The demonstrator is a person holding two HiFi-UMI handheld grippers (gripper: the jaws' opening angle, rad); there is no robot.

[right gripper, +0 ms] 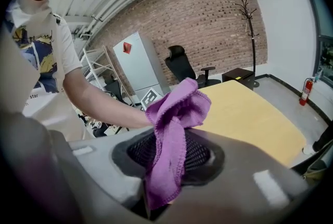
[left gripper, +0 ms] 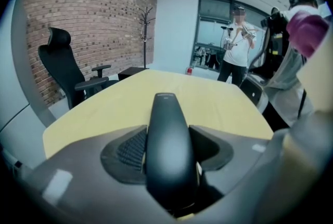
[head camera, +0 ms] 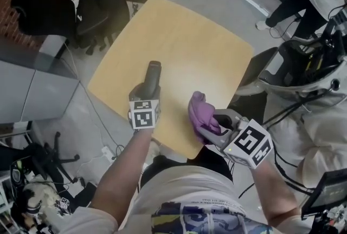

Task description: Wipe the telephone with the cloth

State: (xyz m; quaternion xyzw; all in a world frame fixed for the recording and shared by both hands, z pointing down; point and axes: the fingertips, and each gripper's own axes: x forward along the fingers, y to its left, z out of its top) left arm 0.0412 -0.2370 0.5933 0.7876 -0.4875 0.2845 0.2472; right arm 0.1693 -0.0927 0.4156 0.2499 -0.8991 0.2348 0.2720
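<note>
My left gripper [head camera: 147,88] is shut on a black telephone handset [head camera: 153,71], which sticks out beyond the jaws over the light wooden table [head camera: 179,37]. In the left gripper view the handset [left gripper: 169,150] stands lengthwise between the two ribbed pads. My right gripper [head camera: 209,125] is shut on a purple cloth [head camera: 199,114], held a short way right of the handset, apart from it. In the right gripper view the cloth [right gripper: 174,140] hangs bunched out of the jaws, and the left forearm [right gripper: 101,101] shows behind it.
Black office chairs [head camera: 92,13] stand off the table's far left corner, beside a brick wall. A grey cabinet [head camera: 27,86] is at left. A seated person and equipment [head camera: 309,64] crowd the right side. Another person [left gripper: 237,46] stands beyond the table.
</note>
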